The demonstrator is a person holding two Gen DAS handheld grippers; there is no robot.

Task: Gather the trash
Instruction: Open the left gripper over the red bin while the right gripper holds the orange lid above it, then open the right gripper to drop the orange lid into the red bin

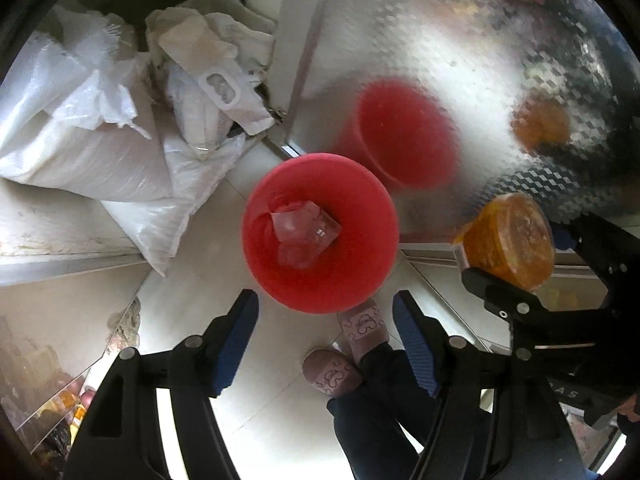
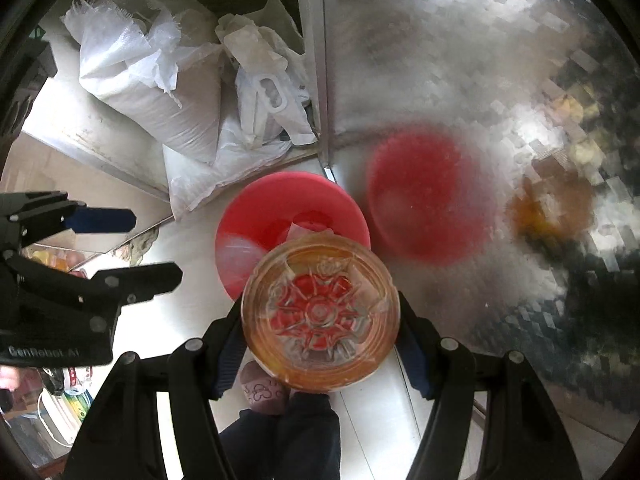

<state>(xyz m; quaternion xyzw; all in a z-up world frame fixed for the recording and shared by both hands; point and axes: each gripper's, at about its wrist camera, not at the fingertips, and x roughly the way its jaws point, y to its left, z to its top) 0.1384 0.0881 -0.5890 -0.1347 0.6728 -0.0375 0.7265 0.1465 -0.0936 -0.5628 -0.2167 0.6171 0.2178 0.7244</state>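
over a pale tiled floor, both grippers point down at a red bin beside a shiny metal wall.
white sacks slump left of the bin, which holds clear plastic scraps. the right gripper clamps an orange-tinted cup just above the bin's rim. the left gripper hangs open, holding nothing, above slippers.

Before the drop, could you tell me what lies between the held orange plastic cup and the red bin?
Nothing solid: in the right wrist view the translucent orange plastic cup in the right tongs hangs over the round red plastic bin, only air between.
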